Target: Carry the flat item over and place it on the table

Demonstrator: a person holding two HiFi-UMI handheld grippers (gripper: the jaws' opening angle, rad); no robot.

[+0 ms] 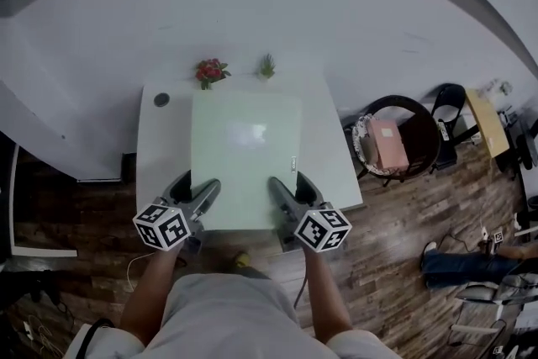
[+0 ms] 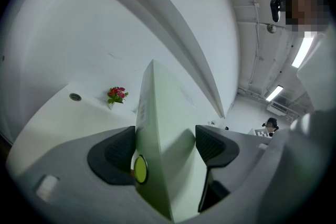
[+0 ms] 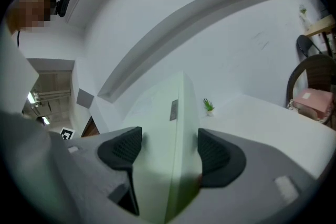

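Jaws of left gripper (image 1: 195, 186), right gripper (image 1: 291, 184) clamped around flat panel (image 1: 245, 151)

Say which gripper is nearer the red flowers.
Left. The left gripper holds the board at its near edge, in line with the red flowers; the right gripper holds it farther right.

Left tongs (image 1: 198, 181), right tongs (image 1: 287, 179) grey; black ribbed pads (image 2: 113, 157); marker cubes (image 1: 161, 225); pale shirt (image 1: 223, 307).
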